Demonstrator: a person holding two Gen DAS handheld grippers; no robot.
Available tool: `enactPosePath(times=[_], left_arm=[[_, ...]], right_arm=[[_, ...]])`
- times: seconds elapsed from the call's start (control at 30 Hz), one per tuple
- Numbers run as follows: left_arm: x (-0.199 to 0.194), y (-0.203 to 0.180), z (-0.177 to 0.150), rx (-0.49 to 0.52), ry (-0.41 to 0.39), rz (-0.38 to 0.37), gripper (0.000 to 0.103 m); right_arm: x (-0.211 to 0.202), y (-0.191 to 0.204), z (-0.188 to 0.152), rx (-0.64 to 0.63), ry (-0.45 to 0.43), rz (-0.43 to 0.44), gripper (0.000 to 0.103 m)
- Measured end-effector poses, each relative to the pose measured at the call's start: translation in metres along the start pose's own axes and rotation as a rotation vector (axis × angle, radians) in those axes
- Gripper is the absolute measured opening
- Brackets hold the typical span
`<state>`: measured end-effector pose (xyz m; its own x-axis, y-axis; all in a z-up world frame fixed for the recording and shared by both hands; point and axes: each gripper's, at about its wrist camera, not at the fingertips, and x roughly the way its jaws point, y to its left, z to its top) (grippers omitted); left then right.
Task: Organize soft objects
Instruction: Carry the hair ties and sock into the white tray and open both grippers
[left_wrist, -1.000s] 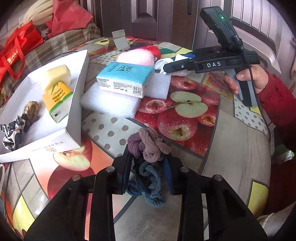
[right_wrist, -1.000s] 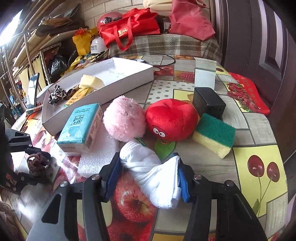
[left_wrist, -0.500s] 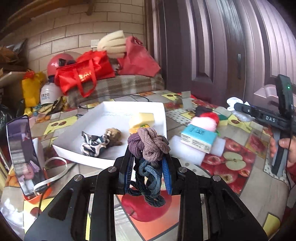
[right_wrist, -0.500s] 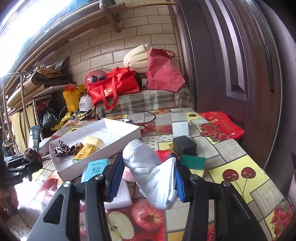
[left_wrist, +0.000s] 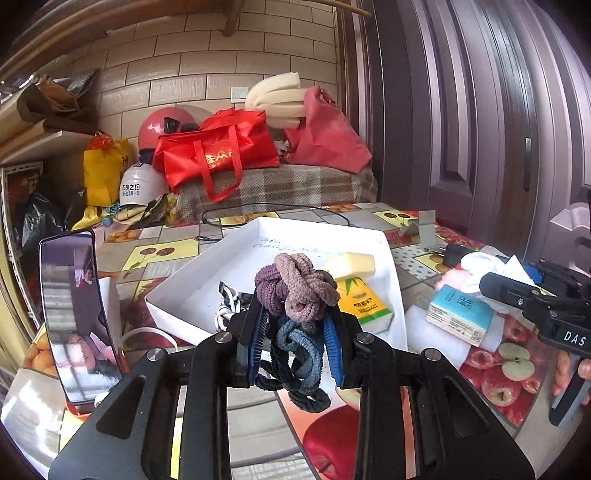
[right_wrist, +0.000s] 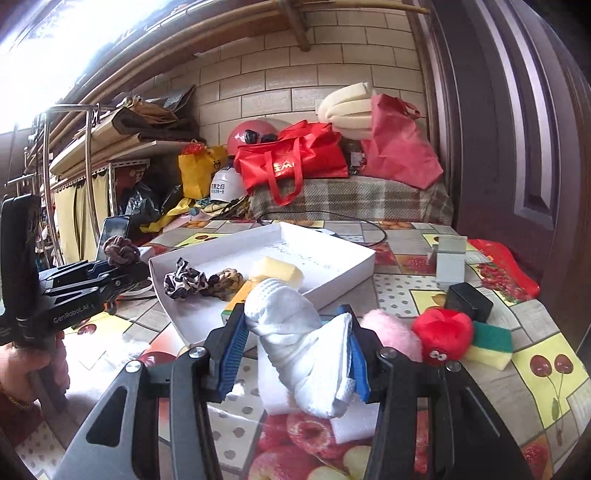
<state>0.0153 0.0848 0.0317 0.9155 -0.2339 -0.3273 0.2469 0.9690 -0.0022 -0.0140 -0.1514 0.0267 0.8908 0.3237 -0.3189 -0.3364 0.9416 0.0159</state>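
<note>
now that both loads are lifted off the table toward the tray (left_wrist: 192, 280): left gripper (left_wrist: 295, 332) clamped on hair ties (left_wrist: 295, 288), right gripper (right_wrist: 295, 354) clamped on sock (right_wrist: 295, 332); drop-off next.

My left gripper (left_wrist: 295, 341) is matt black plastic with ribbed blue rubbery pads and bright metal screws, and it pinches a bundle of hair ties (left_wrist: 295, 295) in soft, ribbed stretch cloth; my right gripper (right_wrist: 295, 354), of the same make, squeezes a white sock (right_wrist: 295, 339) of fine knitted cloth. At twelve o'clock from both lies a white tray (left_wrist: 207, 269) of smooth matt card, on a table (right_wrist: 543, 365) covered in glossy printed oilcloth. At two o'clock from the sock sit a fluffy pink pompom (right_wrist: 391, 332) and a red plush toy (right_wrist: 443, 332) of velvety cloth.
</note>
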Motion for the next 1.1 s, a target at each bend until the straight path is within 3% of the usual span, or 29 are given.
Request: enactPosePath(times=[0.2,0.4,0.67,0.8,0.97,1.1], left_arm=[[0.026,0.011,0.009,-0.009,0.008,0.026,0.028],[0.056,0.016,0.017,-0.022,0.046,0.035,0.028],[0.082,0.033,0.027,-0.087,0.049,0.092,0.028],[0.091,0.036,0.03,-0.104,0.059,0.106,0.028],[0.098,0.038,0.032,-0.112,0.066,0.116,0.028],[0.112,0.033,0.037,-0.097,0.077,0.129,0.028]], right_arm=[[0.025,0.016,0.01,-0.013,-0.019,0.0,0.05],[0.069,0.027,0.019,0.002,0.083,0.094,0.05],[0.114,0.033,0.026,0.071,0.168,0.11,0.05],[0.138,0.029,0.029,0.089,0.223,0.059,0.05],[0.159,0.012,0.039,0.141,0.205,-0.094,0.05],[0.16,0.009,0.042,0.196,0.177,-0.1,0.05]])
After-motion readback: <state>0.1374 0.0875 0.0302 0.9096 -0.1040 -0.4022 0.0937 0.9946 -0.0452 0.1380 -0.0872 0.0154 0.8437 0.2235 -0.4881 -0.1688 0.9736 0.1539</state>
